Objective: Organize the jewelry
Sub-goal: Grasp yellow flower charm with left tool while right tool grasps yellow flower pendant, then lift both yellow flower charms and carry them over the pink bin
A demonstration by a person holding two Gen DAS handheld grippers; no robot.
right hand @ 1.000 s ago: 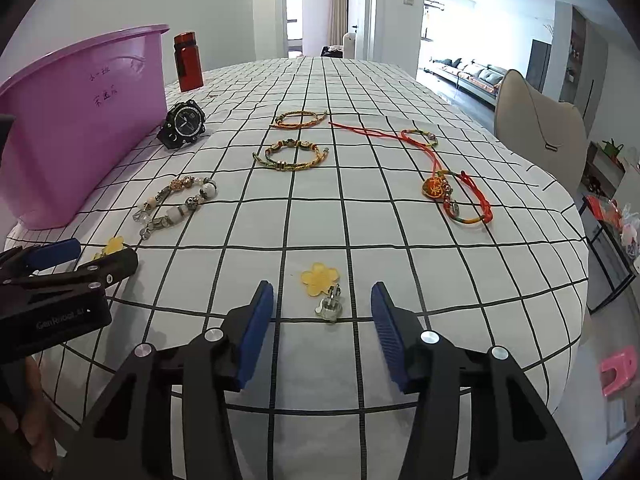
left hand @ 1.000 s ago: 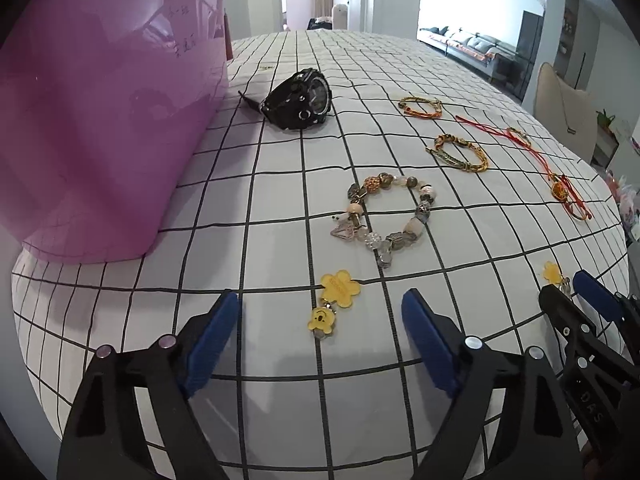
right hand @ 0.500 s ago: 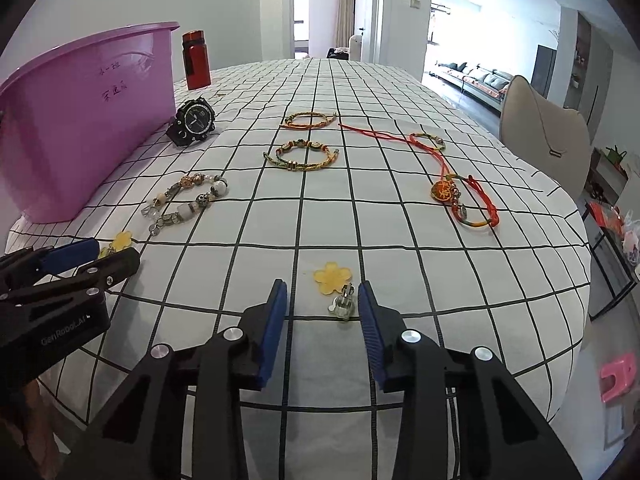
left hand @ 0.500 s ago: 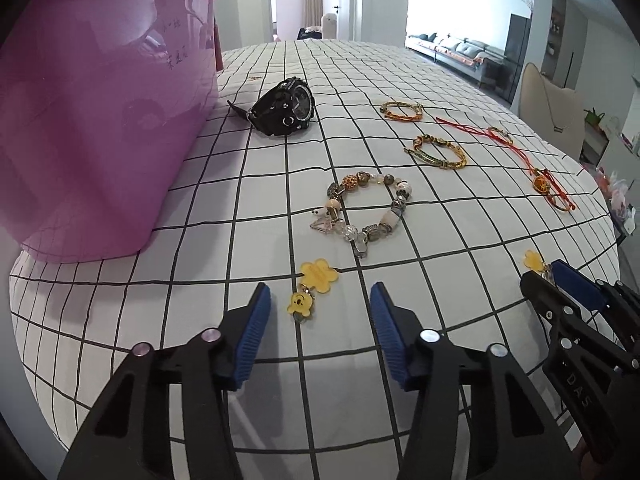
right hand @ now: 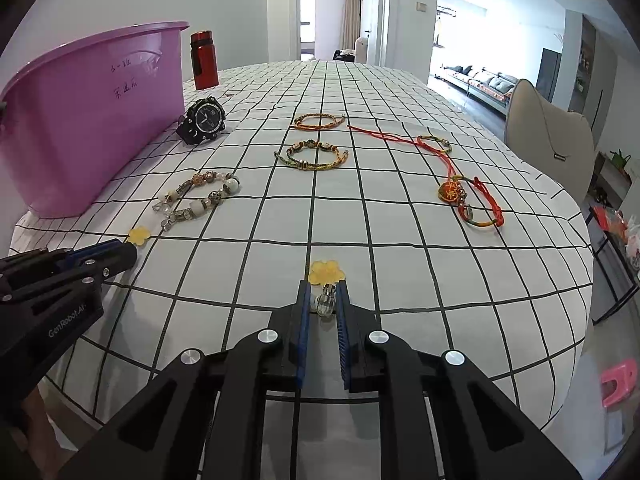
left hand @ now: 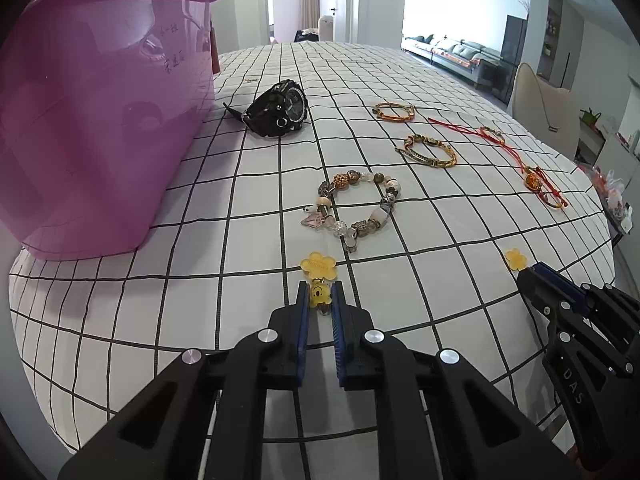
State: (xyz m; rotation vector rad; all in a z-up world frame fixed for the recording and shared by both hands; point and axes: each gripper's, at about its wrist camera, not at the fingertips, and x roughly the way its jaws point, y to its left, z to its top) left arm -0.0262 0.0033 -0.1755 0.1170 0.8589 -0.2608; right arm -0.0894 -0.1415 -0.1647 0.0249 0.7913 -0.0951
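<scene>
My left gripper (left hand: 319, 295) is shut on the bear end of a yellow flower-and-bear charm (left hand: 319, 265) lying on the checked tablecloth. My right gripper (right hand: 325, 293) is shut on the clear clip of a second yellow flower charm (right hand: 326, 272); it also shows in the left wrist view (left hand: 516, 259). Beyond lie a beaded bracelet (left hand: 356, 207), a black watch (left hand: 277, 109), two braided bracelets (left hand: 426, 152) (left hand: 394, 111) and a red cord with an orange pendant (right hand: 460, 184).
A large purple plastic tub (left hand: 88, 128) stands at the left. A red bottle (right hand: 204, 60) stands behind it. The table edge curves away at the right, with a beige chair (right hand: 548, 128) beyond it.
Both grippers have moved forward and closed: the left jaws went from wide open to shut on the bear charm, and the right jaws narrowed and shut on the clip of the flower charm.
</scene>
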